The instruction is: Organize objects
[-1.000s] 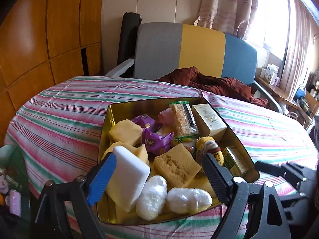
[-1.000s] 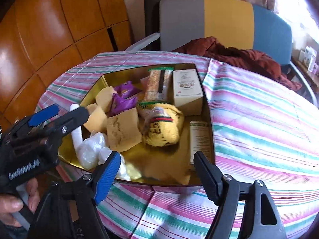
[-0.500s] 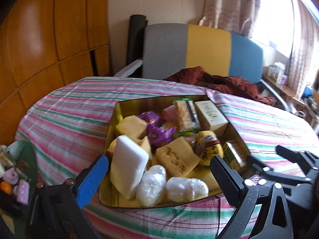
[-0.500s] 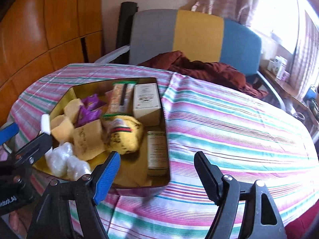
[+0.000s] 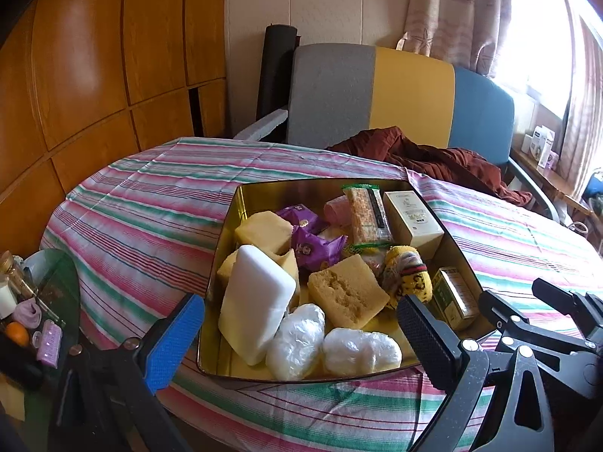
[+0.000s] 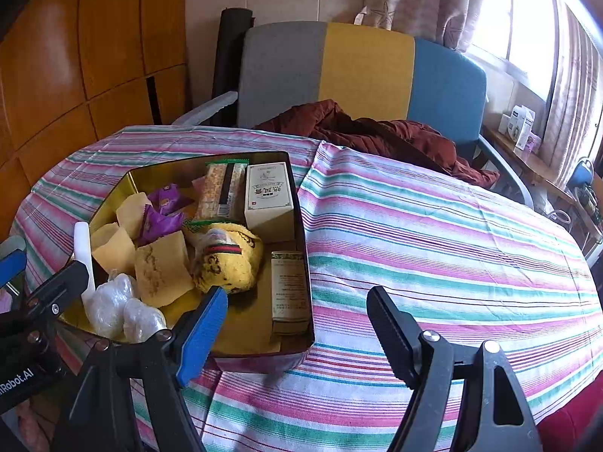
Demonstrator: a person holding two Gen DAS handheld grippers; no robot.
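Note:
A gold tin [image 5: 225, 248] sits on the striped tablecloth [image 5: 143, 218], filled with several items. A white block [image 5: 256, 305] leans against yellow sponges [image 5: 346, 292] at the tin's near left, beside two plastic-wrapped white lumps [image 5: 297, 341]. My left gripper [image 5: 301, 333] is open at the tin's near edge, its pads either side of the block and lumps without touching them. In the right wrist view the tin [image 6: 264, 361] lies to the left. My right gripper [image 6: 297, 326] is open over the tin's near right corner and the cloth, holding nothing.
Purple snack packets [image 5: 312, 241], a cereal bar [image 5: 367, 214], a white box [image 5: 412, 218], a yellow knit bundle [image 6: 230, 260] and a small green-gold box [image 6: 288, 290] fill the tin. A tricolour chair [image 6: 361, 71] with dark red cloth [image 6: 369, 132] stands behind. A glass side table [image 5: 45, 301] is at left.
My left gripper's jaws widened and drew back from the white block, which stays leaning in the tin. The right wrist view swung right, so the tin now lies at its left.

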